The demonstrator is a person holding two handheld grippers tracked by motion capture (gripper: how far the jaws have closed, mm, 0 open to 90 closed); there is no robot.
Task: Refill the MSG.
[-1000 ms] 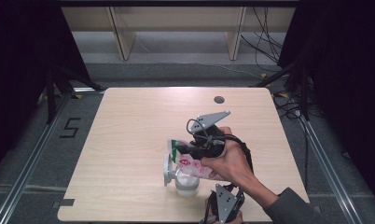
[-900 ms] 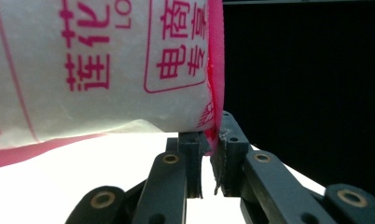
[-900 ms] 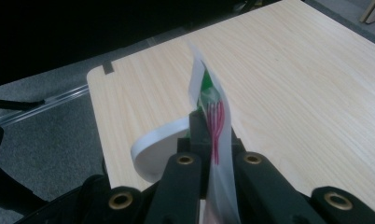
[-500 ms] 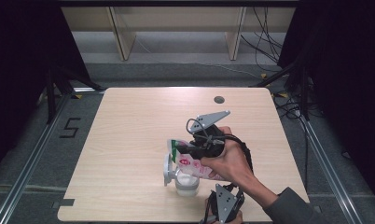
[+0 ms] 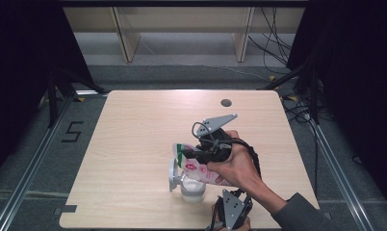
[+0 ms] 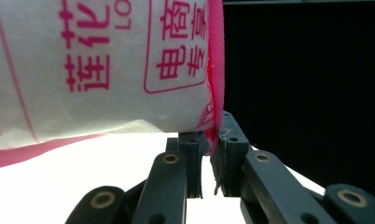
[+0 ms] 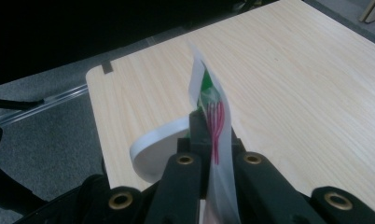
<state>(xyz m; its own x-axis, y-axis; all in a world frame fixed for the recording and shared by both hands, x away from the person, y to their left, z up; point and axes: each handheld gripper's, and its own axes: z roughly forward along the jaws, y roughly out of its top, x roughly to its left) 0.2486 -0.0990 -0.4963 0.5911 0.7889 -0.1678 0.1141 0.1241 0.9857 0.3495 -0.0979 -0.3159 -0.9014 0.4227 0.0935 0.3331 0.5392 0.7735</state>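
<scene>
The right gripper (image 5: 189, 155) holds the bag (image 5: 197, 168), a white pouch with pink print and a green corner. In the right gripper view its jaws are closed flat on the thin top edge of the bag (image 7: 216, 126), with the green corner standing just beyond the jaw tips. The right hand (image 5: 237, 166) is around this gripper, and the grey plate sits above it.

The left gripper (image 5: 232, 210) is at the near edge of the bench (image 5: 134, 134), below the bag. In the left gripper view its jaws are almost closed, and the pink seam of the bag (image 6: 215, 93) goes down between the jaw tips, so they pinch the bottom edge of the bag.

Under the bag, between both grippers, stands a white jar (image 5: 191, 187) on the bench. Its lid (image 5: 172, 174) hangs open at the side of the jar, and this lid (image 7: 153, 149) also shows just in front of the right jaws. The bag leans over the jar mouth.
</scene>
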